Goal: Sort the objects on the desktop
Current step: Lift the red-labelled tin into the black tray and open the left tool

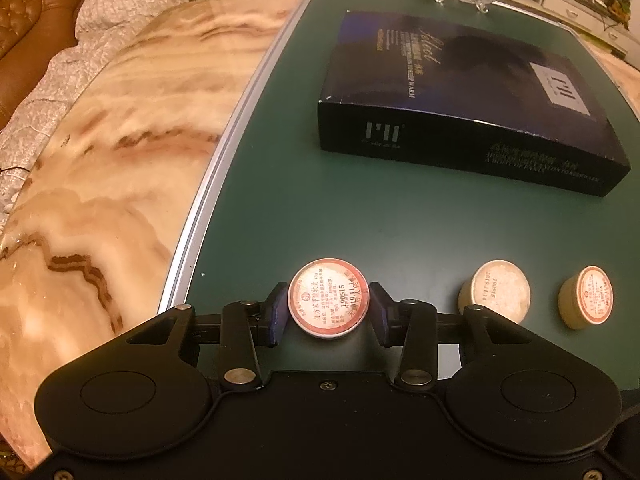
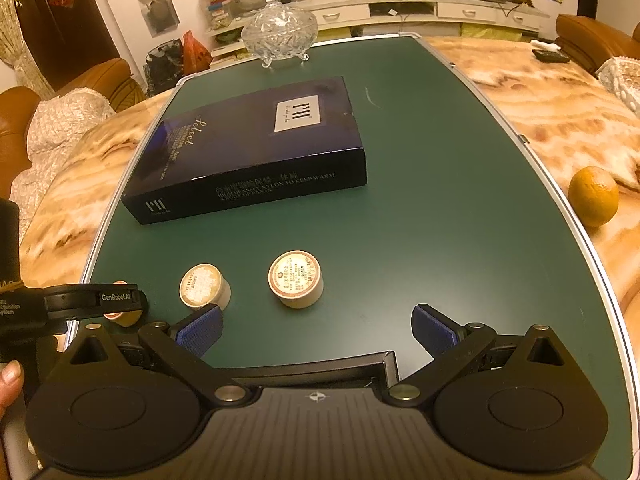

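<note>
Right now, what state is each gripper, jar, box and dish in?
Left gripper: shut on the nearest jar.
Right gripper: open, nothing between the pads.
Middle jar: upright, free, lid on.
Right jar: upright, free, lid on.
Dark box: closed, lying flat.
Glass dish: lid on, standing on its feet.

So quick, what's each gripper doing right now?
Left gripper: closed on a small round tub.
Right gripper: open, holding nothing.
</note>
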`<action>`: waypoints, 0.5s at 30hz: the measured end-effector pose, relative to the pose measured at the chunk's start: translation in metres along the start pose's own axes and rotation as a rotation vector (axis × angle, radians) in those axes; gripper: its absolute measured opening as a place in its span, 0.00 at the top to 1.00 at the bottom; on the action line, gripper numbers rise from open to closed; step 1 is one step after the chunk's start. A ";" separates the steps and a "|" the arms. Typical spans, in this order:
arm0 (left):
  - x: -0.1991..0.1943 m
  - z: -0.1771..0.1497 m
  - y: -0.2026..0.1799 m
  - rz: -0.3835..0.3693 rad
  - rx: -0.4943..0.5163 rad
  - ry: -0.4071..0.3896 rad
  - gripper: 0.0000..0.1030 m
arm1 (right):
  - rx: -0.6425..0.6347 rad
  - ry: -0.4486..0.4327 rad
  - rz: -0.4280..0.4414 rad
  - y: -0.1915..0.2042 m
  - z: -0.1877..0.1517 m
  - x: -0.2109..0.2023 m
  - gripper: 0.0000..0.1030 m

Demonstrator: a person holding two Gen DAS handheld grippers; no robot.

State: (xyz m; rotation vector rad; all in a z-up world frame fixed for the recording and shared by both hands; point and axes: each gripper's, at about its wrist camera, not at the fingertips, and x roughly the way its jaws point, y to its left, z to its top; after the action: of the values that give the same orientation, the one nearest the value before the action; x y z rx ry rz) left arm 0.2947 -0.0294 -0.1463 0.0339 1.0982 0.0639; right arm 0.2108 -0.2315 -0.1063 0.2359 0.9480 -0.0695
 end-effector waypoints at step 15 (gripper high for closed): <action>-0.098 -0.012 0.016 -0.068 0.016 -0.092 0.60 | 0.007 -0.022 -0.018 -0.005 -0.002 -0.023 0.00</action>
State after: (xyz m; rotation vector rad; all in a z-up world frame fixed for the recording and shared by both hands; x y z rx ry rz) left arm 0.2393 -0.0204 -0.0637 0.0138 1.0070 -0.0075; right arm 0.1954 -0.2369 -0.0899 0.2328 0.9280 -0.0925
